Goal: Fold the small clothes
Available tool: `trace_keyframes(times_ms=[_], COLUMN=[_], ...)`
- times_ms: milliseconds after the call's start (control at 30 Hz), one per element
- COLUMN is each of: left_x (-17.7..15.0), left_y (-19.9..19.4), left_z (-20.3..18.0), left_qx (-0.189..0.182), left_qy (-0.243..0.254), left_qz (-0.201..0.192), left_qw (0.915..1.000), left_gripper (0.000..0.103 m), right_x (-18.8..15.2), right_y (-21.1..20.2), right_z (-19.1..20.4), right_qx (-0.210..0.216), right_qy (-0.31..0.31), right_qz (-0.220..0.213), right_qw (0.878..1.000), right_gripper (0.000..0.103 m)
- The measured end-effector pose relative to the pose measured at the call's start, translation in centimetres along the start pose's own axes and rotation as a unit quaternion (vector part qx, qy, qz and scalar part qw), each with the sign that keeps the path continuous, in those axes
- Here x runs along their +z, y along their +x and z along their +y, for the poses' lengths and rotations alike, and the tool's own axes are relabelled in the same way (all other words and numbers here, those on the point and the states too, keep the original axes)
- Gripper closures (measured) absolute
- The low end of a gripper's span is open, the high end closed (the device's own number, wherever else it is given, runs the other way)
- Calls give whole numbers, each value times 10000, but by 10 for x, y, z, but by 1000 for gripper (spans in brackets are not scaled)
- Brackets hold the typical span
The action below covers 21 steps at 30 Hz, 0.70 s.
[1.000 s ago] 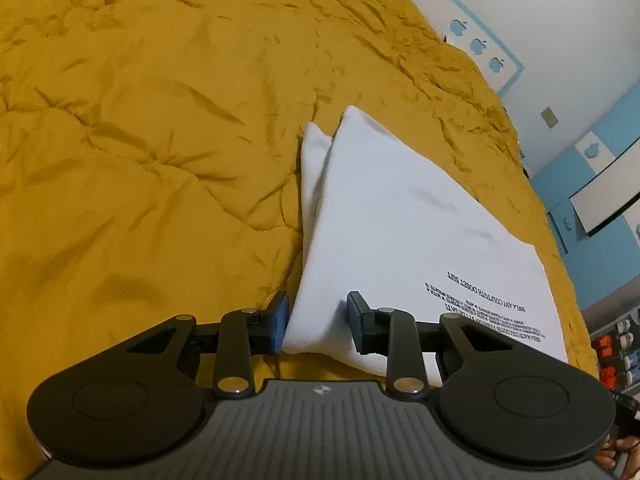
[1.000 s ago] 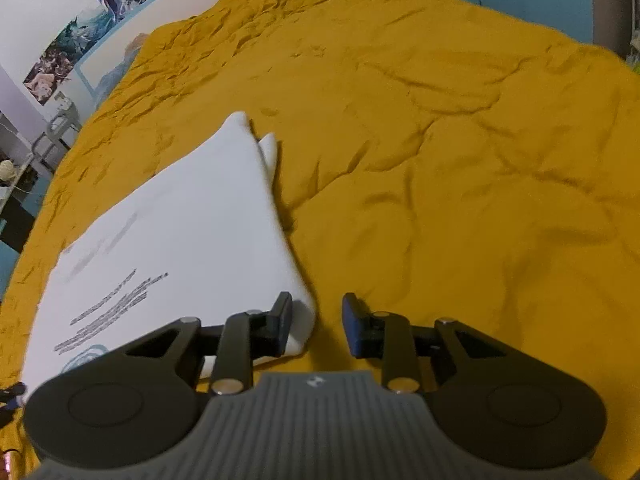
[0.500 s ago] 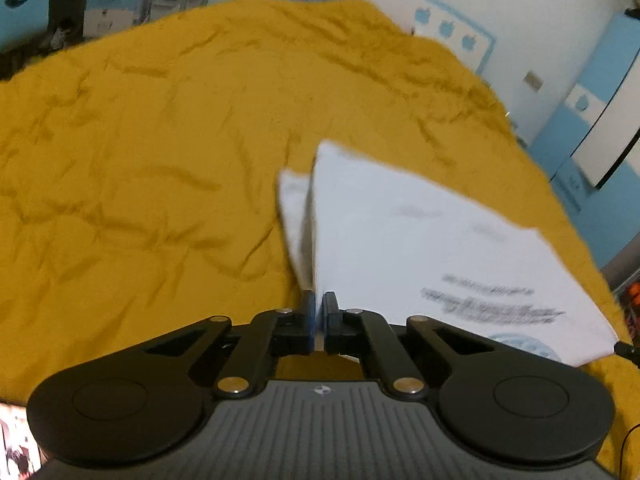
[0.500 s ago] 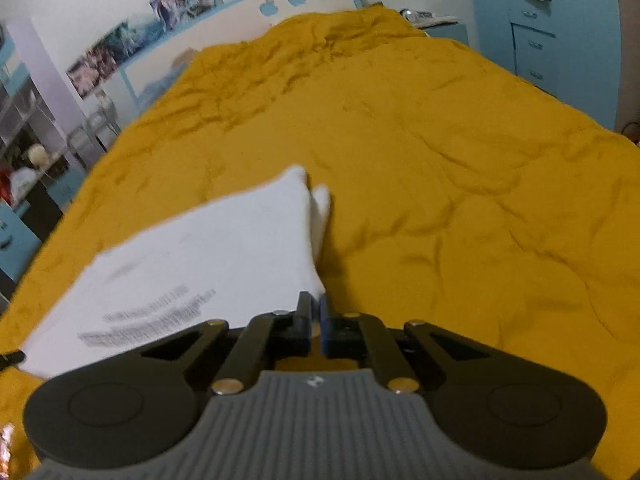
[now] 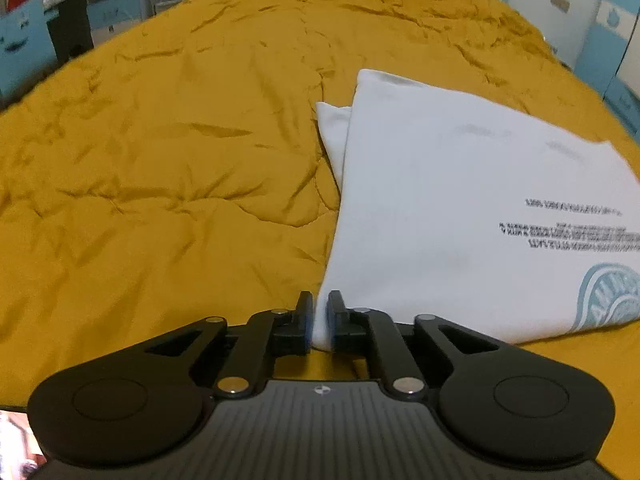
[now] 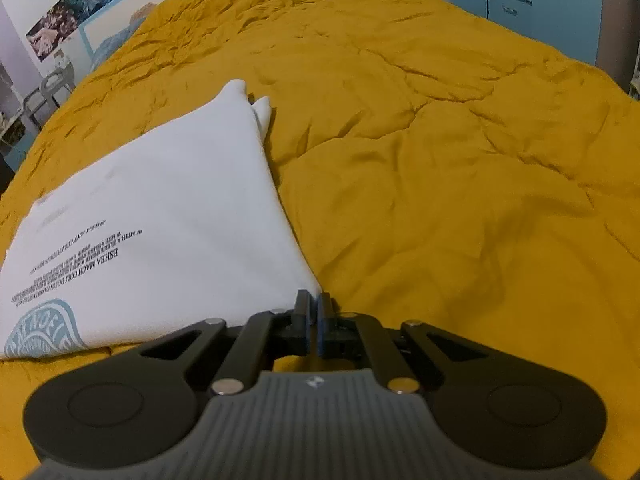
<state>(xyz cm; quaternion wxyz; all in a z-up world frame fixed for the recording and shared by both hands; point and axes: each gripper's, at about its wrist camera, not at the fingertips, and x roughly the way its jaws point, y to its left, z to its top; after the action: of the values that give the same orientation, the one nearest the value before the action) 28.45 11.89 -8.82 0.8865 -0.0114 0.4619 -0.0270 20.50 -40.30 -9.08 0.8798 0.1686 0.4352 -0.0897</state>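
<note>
We see a white shirt (image 5: 440, 208) lying on a mustard quilt (image 5: 160, 160) that covers the bed, already doubled over, with black lines of print and a pale blue round emblem (image 5: 608, 300) on the upper layer. It lies on the near half of the quilt; wrinkled quilt runs on beyond it toward the far edge. A small white flap (image 5: 332, 128) pokes out from under the top layer at the shirt's far end.

Left gripper (image 5: 319, 318): tongs pinched on the near left corner of the shirt, white cloth showing in the narrow gap between the blue pads.

Right gripper (image 6: 313, 320): tongs pressed together on the near right corner, cloth edge running into the pads. From this side the print (image 6: 76, 264) reads upside down.

Blue furniture (image 6: 520, 4) stands past the quilt's far right corner.
</note>
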Motion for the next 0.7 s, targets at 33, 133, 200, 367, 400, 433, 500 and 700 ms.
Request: trace_keyframes(times_ms=[33,133,200,367,400,433,500,700], left_x=[0,-3,-7,-21,-23,-23,-22,8], left_y=[-2,-10,-17,-36,-40,-44,-52,-64], left_z=[-2,-5,-9,-16,-17,-18,-19,-36], left_qx=[82,267,416,899,974,971,790,138], left_qy=[57,138,129,-204,-275,-325,-399,-355], left_qz=[4,-21,-41,-323,-419,-526,-734,-1058], left_qw=[9999,9995,9990,9952,9940,9933,9934,9937], left_gripper=[83,74,70,68,68,68,68,68], right_x=[0,-3,-6,-11,-11,-11,-11,-3], right_y=[-2,-8,-15,-36,-42,-45,-53,-62], right_z=[1,6,4,8,10,13,17,34], right_qx=[-74,-400,-389,-347,-339,-327,-274,4], right_qy=[-62,-380,-383,-486,-521,-560,-636,-717], right_qz=[0,-11,-47,-248,-317,-358,-443,-649], right_qw=[10000,9985,9985,9979,9976,9973,9966,9953], right_gripper=[103,103,103,102,101,99,81,60])
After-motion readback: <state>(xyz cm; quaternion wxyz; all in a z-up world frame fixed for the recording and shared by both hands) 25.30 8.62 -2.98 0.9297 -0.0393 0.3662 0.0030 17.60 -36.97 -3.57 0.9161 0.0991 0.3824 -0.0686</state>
